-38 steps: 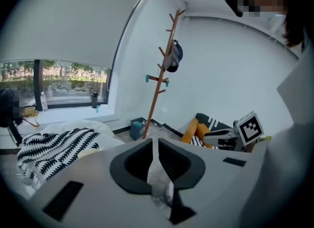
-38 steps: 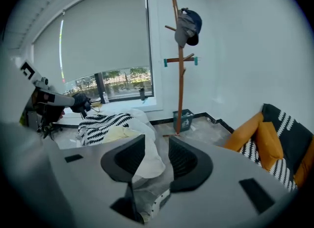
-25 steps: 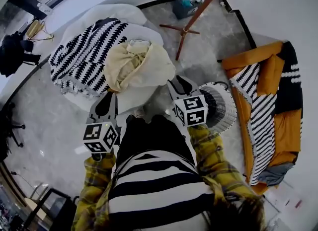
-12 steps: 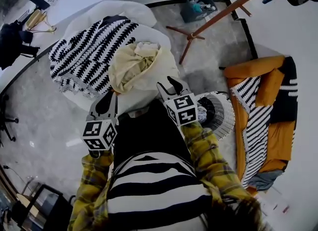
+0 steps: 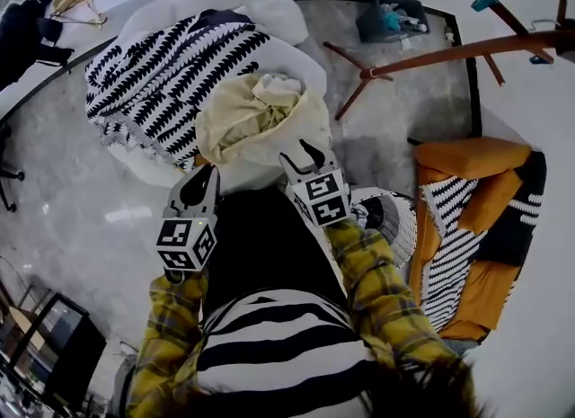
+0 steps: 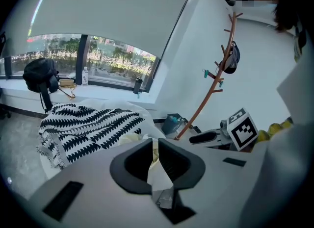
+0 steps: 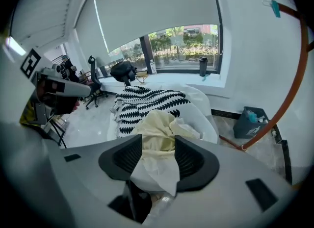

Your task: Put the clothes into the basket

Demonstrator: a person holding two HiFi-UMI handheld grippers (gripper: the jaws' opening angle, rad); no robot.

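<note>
Since a second ago the right claw [image 7: 156, 156] has swung away from the basket [image 5: 406, 235] to the near edge of the cream garment [image 5: 256, 120]. Its jaws have just been opening wider, though a thick bunch of the cloth still fills the gap and touches both pads. The left claw [image 6: 153, 159] has hardly shifted in the head view; its jaws stand almost together, pinching a thin strip of the same fabric.

The slackening right grip is the main worry: if it loosens further during a lift, the bunch could slide out and leave the whole weight on the left claw's narrow pinch, which may then pull free. A dangling end could also drag on the floor or drape over the basket's rim instead of dropping inside.

The garment is soft, pale and heavily crumpled, heaped loosely with whiter fabric showing at its top. It lies on the white cushion [image 5: 225, 12], touching the black-and-white blanket [image 5: 171, 75]. The basket stands on the floor by the person's right sleeve, apart from the garment.
</note>
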